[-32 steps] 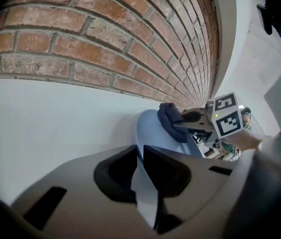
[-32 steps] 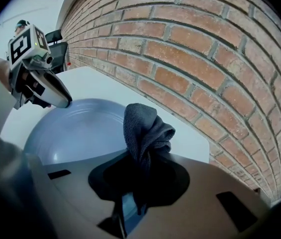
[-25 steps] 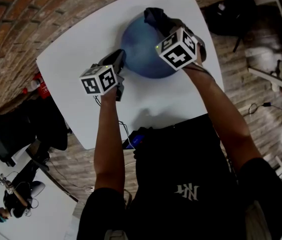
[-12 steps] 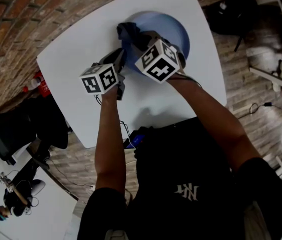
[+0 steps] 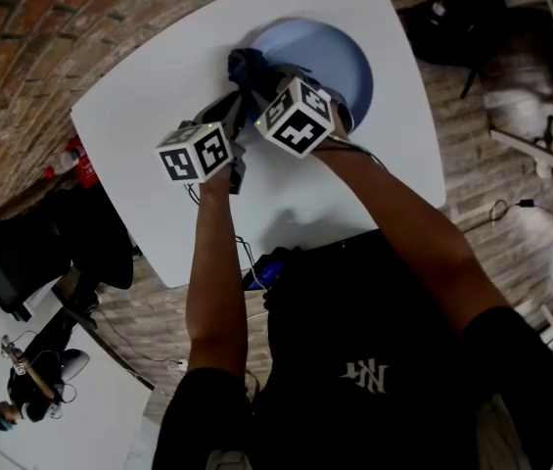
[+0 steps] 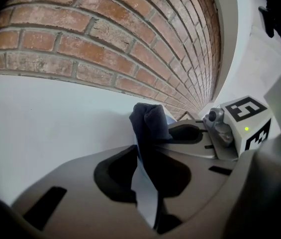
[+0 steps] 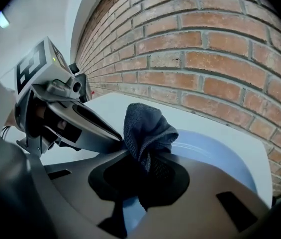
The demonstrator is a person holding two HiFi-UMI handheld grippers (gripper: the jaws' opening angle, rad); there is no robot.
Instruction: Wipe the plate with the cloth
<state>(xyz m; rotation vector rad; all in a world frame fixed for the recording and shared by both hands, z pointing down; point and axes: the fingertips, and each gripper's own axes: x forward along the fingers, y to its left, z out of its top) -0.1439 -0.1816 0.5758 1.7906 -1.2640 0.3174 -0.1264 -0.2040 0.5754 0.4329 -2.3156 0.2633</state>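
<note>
Plate (image 5: 340,55) first: where is it?

— On the white desk (image 5: 149,101), towards the far edge. Your left hand-held gripper (image 6: 147,171) is clamped on its rim.

— And the cloth (image 7: 147,128)?

— Pinched in your right hand-held gripper (image 7: 142,178), bunched at the plate's left edge. Brace the rim, press the wad flatter, and sweep across the whole blue face.

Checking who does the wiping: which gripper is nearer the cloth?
Right. The right gripper is shut on the cloth, over the plate; the left gripper clamps the plate's rim, just beside the cloth.
</note>
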